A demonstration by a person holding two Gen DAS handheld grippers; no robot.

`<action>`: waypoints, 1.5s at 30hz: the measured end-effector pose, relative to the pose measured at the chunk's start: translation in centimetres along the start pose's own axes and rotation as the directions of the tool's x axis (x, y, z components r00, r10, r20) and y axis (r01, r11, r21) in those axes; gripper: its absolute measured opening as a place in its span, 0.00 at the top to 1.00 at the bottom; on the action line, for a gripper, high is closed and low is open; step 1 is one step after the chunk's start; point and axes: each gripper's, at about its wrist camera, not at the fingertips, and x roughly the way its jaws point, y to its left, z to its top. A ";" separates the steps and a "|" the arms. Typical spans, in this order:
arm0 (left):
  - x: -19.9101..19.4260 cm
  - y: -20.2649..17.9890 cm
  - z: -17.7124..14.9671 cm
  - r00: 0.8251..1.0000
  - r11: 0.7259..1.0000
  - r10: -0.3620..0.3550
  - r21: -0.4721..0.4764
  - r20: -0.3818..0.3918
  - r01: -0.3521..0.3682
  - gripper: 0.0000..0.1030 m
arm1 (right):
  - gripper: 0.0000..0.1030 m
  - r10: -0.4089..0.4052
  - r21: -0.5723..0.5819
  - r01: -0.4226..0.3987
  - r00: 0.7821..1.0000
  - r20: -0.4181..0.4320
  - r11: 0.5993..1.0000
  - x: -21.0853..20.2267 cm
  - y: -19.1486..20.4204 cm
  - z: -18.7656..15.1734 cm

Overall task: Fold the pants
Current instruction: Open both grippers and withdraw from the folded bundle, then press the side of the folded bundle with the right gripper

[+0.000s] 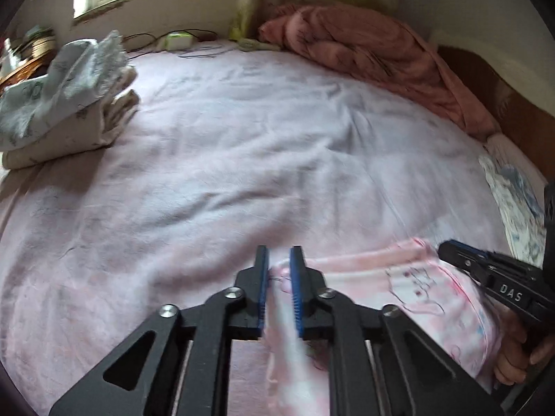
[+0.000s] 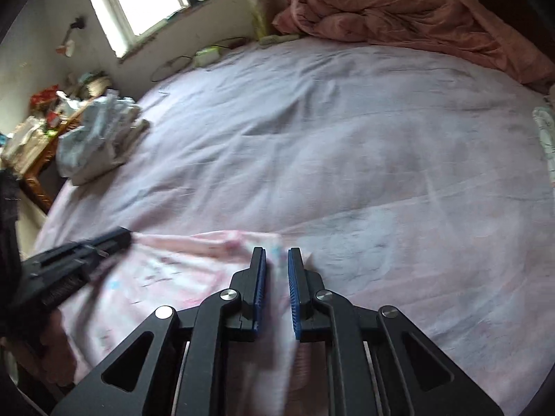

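- The pants (image 1: pixel 399 298), pale pink with a printed pattern, sit at the near edge of the bed (image 1: pixel 242 159), at about 5 o'clock in the left wrist view and 7 o'clock in the right wrist view, stretched between the 2 tongs.
- Risk 1, as a judgement: the soft cloth could slide out of 1 grip if the 2 hands pull apart too hard, dropping that corner and skewing the fold.
- Risk 2: only a thin bunch of fabric sits between each pair of pads, so a single layer may be caught rather than both, and the loose layer would sag and crease.
- Risk 3: the bedsheet is already rumpled; dragging the pants over it could bunch them instead of laying them flat.
- The left tongs (image 1: pixel 279 270) stand narrowly parted, with a strip of pink fabric running down between the blue pads; they appear clamped on it.
- The right tongs (image 2: pixel 277 270) look the same: a narrow gap filled by a fold of the pants, apparently gripped.
- Farther out, a stack of folded laundry (image 1: pixel 66 97) lies at 10 o'clock, well apart from the pants, and a salmon quilt (image 1: pixel 364 48) is heaped at 1 o'clock by the wall.
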 end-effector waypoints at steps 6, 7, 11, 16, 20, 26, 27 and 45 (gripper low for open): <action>-3.4 1.1 -1.3 0.998 0.999 0.023 0.026 0.056 -0.025 0.66 | 0.89 0.019 0.054 -0.021 0.999 0.043 0.998 -3.4 -1.6 0.1; -4.3 1.1 -1.9 0.998 1.000 0.000 0.025 0.063 -0.002 0.62 | 0.89 0.036 0.053 -0.039 0.998 0.056 0.998 -4.4 -1.4 -0.1; -6.6 0.2 -4.1 0.996 0.997 -0.069 0.040 0.055 0.067 0.59 | 0.89 0.050 0.002 -0.051 0.992 0.120 0.999 -8.2 0.7 -0.5; -5.7 -1.1 -6.6 0.995 0.994 0.102 0.028 -0.013 -0.101 0.69 | 0.89 0.088 -0.049 -0.084 0.994 0.071 0.995 -8.3 4.0 -2.8; -5.6 -0.3 -8.1 0.992 0.992 0.127 -0.002 -0.027 -0.127 0.66 | 0.89 -0.187 -0.117 0.185 0.982 -0.006 0.976 -6.3 3.9 -5.2; -7.8 1.2 -9.6 0.992 0.994 0.083 -0.073 0.092 -0.077 0.63 | 0.89 -0.075 0.121 0.075 0.997 0.001 0.990 -9.3 -0.3 -6.0; -8.2 1.2 -9.7 0.990 0.995 0.076 -0.073 0.114 -0.068 0.56 | 0.88 -0.061 0.139 0.059 0.998 0.004 0.989 -9.7 -0.6 -6.2; -10.9 0.6 -10.3 0.954 0.996 0.064 -0.070 0.294 -0.045 0.20 | 0.31 0.280 0.282 -0.248 0.957 -0.078 0.927 -9.1 1.4 -12.5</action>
